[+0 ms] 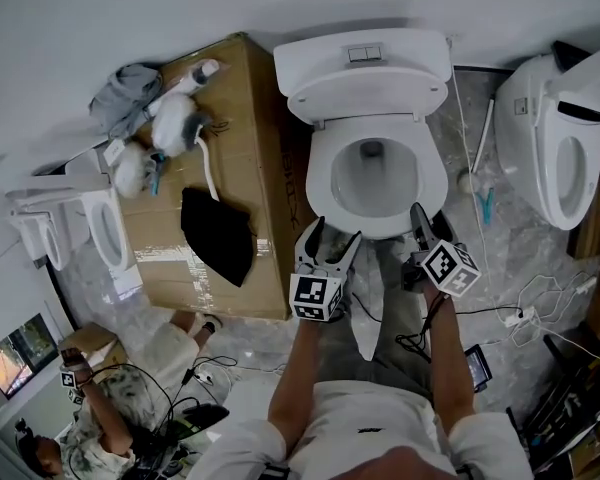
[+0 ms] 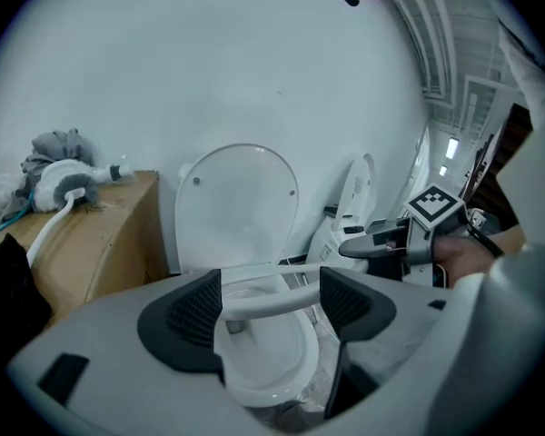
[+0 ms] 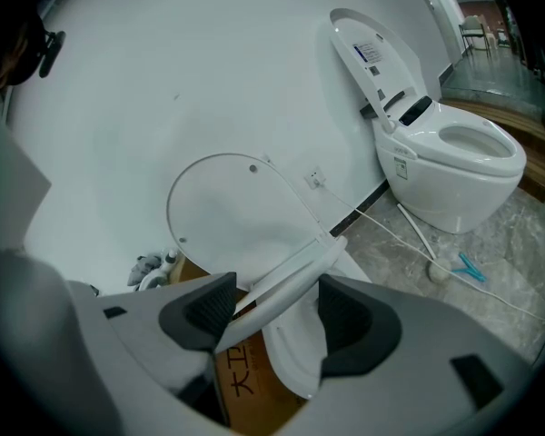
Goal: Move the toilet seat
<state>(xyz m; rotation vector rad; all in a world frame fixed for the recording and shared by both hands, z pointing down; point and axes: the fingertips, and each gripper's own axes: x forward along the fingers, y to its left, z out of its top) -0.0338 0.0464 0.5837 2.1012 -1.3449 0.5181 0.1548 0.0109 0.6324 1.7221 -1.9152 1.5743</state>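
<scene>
The white toilet seat (image 1: 322, 173) rings the bowl of the middle toilet, whose lid (image 1: 366, 101) stands upright against the tank. My left gripper (image 1: 335, 236) grips the seat's front left rim and my right gripper (image 1: 425, 230) its front right. In the left gripper view the seat ring (image 2: 282, 303) crosses between both pads of the left gripper (image 2: 271, 289), raised above the bowl (image 2: 272, 357). In the right gripper view the seat (image 3: 295, 275) slants up between the jaws of the right gripper (image 3: 274, 291), clear of the bowl (image 3: 295, 357), with the lid (image 3: 227, 216) behind.
A big cardboard box (image 1: 250, 148) stands close on the toilet's left, with a black cloth (image 1: 220, 233) and rags on it. A second toilet (image 1: 560, 138) stands at the right. Cables (image 1: 540, 308) lie on the floor, and a person (image 1: 130, 388) sits at bottom left.
</scene>
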